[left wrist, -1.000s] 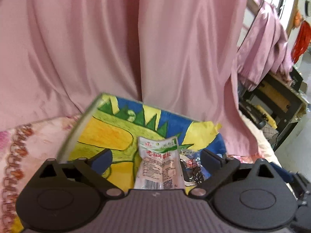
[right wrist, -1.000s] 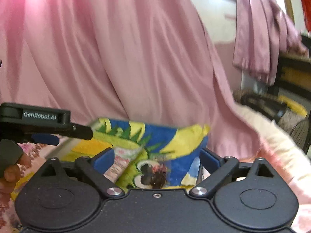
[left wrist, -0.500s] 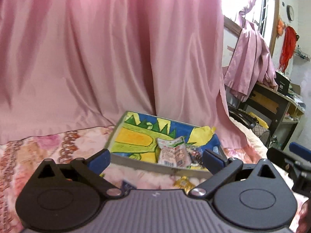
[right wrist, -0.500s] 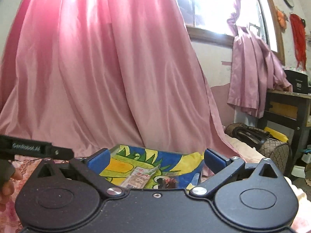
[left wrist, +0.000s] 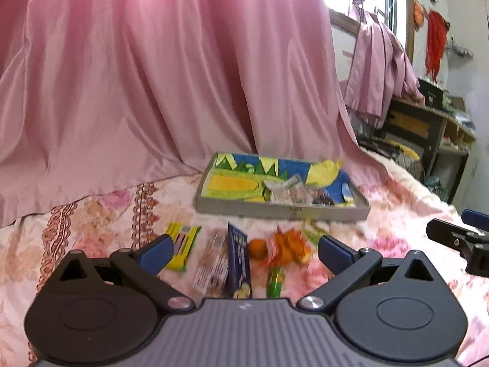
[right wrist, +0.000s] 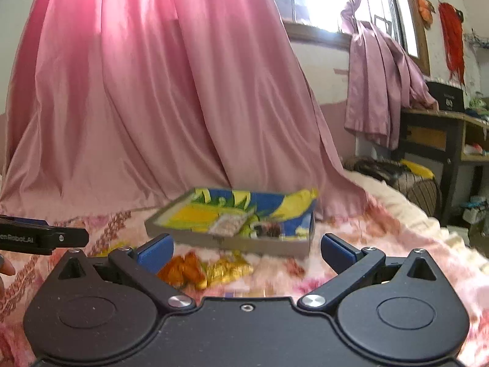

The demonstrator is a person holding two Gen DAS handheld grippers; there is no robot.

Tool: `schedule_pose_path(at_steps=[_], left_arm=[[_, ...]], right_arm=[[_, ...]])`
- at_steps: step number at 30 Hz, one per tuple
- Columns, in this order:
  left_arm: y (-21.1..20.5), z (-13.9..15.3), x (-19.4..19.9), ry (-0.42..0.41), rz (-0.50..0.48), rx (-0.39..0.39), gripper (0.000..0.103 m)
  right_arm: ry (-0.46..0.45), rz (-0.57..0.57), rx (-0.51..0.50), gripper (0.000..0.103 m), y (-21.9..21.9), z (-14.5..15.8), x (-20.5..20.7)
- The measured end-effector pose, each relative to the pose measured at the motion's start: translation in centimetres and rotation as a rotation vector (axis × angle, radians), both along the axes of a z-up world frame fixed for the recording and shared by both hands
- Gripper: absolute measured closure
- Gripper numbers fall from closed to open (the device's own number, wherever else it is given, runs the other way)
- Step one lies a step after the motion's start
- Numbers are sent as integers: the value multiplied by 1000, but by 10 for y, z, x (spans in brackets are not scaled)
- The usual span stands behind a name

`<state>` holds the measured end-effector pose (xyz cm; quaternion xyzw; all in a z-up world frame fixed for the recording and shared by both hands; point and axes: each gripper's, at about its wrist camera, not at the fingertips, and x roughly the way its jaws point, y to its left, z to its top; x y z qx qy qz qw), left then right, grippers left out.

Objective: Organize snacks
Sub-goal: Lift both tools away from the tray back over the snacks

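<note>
right tongs [right wrist: 244,249]: we see them wide apart, nothing between | tray [right wrist: 229,244]: on bed [right wrist: 382,229], wrapped snacks inside | orange snacks [right wrist: 183,269], gold packet [right wrist: 229,269]: just before tray | left tongs [right wrist: 42,238]: at left edge

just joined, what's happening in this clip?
A person holds a gripper in each hand over a floral bedspread, sorting snacks. Both the left gripper and the right gripper are open and empty. Two packets already lie in the colourful tray; a blue packet, a yellow-green packet and an orange wrapper lie loose in front of it.
</note>
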<state>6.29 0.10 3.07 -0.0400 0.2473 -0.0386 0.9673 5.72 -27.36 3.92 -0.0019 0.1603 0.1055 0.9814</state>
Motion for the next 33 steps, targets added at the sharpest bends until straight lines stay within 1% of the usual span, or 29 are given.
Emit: schedule_pose_path(at_steps=[4, 9, 12, 16, 23, 33], left_arm=[[1, -10, -10, 21, -11, 4, 0], [0, -22, -17, 56, -26, 21, 0], [-2, -29, -19, 88, -32, 24, 0], [-5, -38, -21, 131, -45, 47, 0], [-8, -48, -18, 188, -49, 47, 0], [-9, -60, -9, 244, -34, 42, 0]], right_arm=[[41, -6, 6, 1, 2, -11, -10], [88, 2, -14, 1, 5, -23, -16], [116, 7, -21, 1, 7, -29, -17], [160, 10, -31, 1, 10, -39, -16], [225, 16, -40, 1, 13, -51, -11], [299, 8, -46, 1, 12, -63, -1]])
